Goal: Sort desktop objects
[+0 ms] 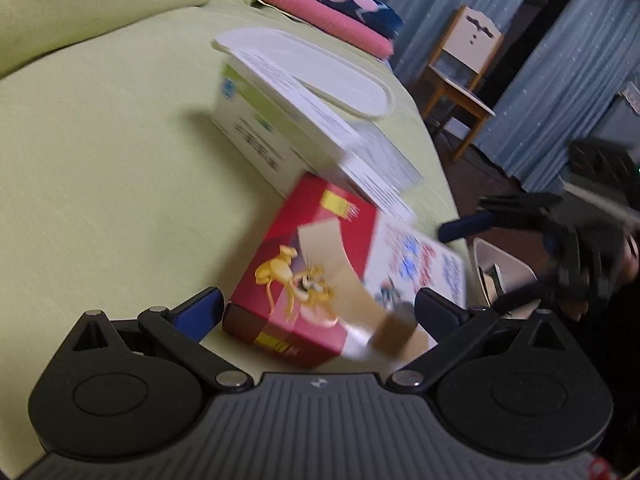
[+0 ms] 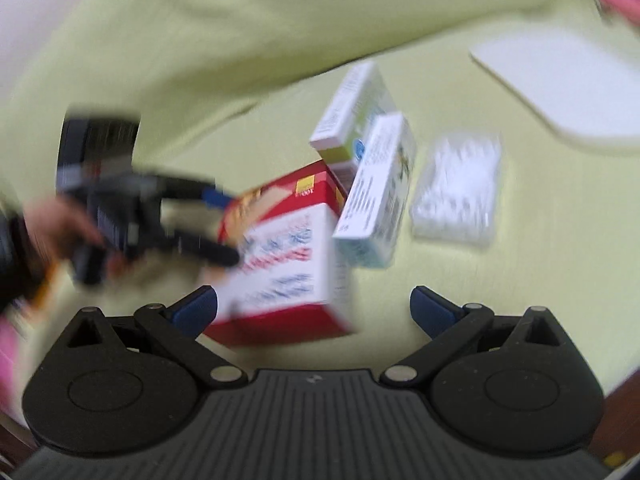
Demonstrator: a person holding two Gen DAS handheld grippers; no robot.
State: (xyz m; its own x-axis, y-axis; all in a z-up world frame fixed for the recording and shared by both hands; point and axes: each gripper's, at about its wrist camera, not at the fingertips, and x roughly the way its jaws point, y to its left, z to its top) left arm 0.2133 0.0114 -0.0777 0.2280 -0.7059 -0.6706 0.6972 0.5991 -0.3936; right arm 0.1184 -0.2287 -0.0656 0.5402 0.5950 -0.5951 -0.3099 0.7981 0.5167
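The left hand-held gripper [image 1: 318, 312] gapes wide around the red box [image 1: 304, 280] at lower centre, on the green-covered bench [image 1: 100, 160]. White boxes [image 2: 368, 168] crowd just behind it. The right hand-held gripper [image 2: 314, 306] is also wide, empty.

We note black plastic grippers, left [image 1: 318, 312] and right [image 2: 314, 306], with blue finger pads [image 1: 200, 314], silver pivot pins [image 1: 230, 379], ribbed grey housing [image 1: 320, 424].

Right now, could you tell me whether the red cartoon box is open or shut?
Open: on the red cartoon box a brown cardboard flap stands up from its top face in the left wrist view.
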